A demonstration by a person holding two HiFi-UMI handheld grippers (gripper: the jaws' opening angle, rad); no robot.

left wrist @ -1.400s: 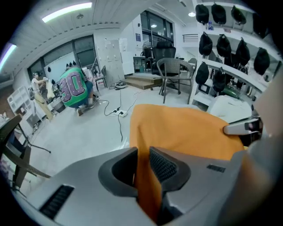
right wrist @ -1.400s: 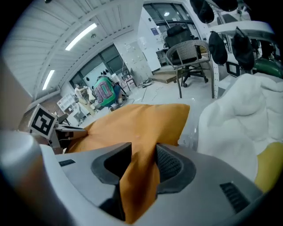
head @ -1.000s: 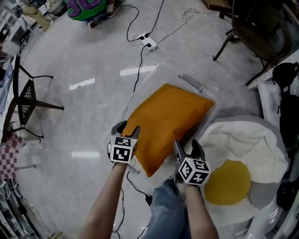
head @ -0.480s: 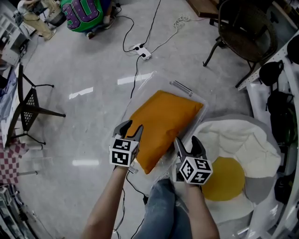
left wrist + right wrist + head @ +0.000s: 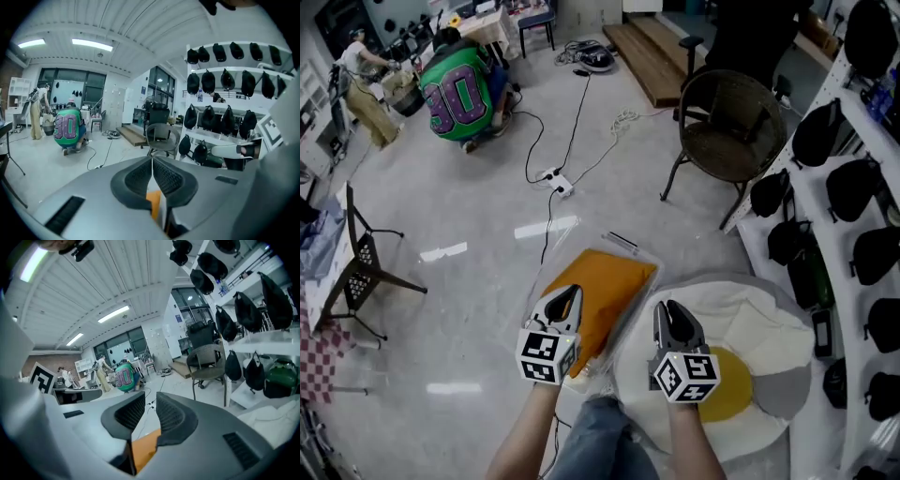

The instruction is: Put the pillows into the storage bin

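Pillow (image 5: 605, 291), orange, lying flat inside the clear storage bin (image 5: 630, 249), as tasked; left gripper (image 5: 565, 302) just clenched shut on nothing, right gripper (image 5: 672, 317) just narrowed to an empty slit, both held clear above, no grip needed on a pillow so housed.

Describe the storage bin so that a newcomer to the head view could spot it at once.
Start at the big white cushion with the yellow centre, on the floor low and right of middle in the head view. Right beside its left edge lies the storage bin. It is the only see-through container there, and an orange pillow fills it.
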